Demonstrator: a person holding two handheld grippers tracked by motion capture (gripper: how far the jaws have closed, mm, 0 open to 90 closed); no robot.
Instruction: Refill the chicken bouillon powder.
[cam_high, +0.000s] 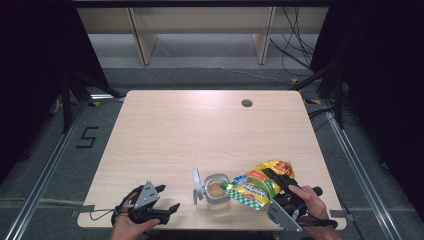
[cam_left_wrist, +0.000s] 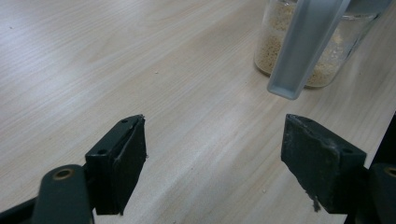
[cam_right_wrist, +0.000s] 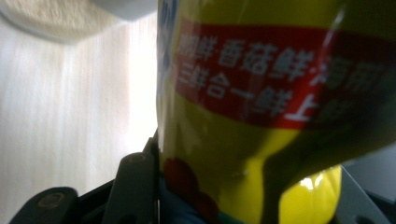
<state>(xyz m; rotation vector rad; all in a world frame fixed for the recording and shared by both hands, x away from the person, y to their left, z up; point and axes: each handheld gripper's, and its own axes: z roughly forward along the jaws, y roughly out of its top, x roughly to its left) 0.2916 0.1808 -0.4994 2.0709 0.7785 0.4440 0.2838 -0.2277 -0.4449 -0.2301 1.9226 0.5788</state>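
A clear jar (cam_high: 218, 192) part-filled with tan granules is seen at the table's (cam_high: 200, 130) near edge, its grey hinged lid (cam_high: 198, 185) swung open to the left. A yellow seasoning pouch (cam_high: 257, 185) is clamped in the right gripper (cam_high: 280, 186) and tilted with its green spout over the jar mouth. Red label lettering is made out in the right gripper view. The left gripper (cam_left_wrist: 212, 154) is held wide open and empty at the near left.

yellow seasoning pouch (cam_high: 256, 186) with a red label band, tilted, its green spout end over the open clear jar (cam_high: 217, 193) of beige granules; jar stands upright at the table's six o'clock edge, pouch at its three o'clock.
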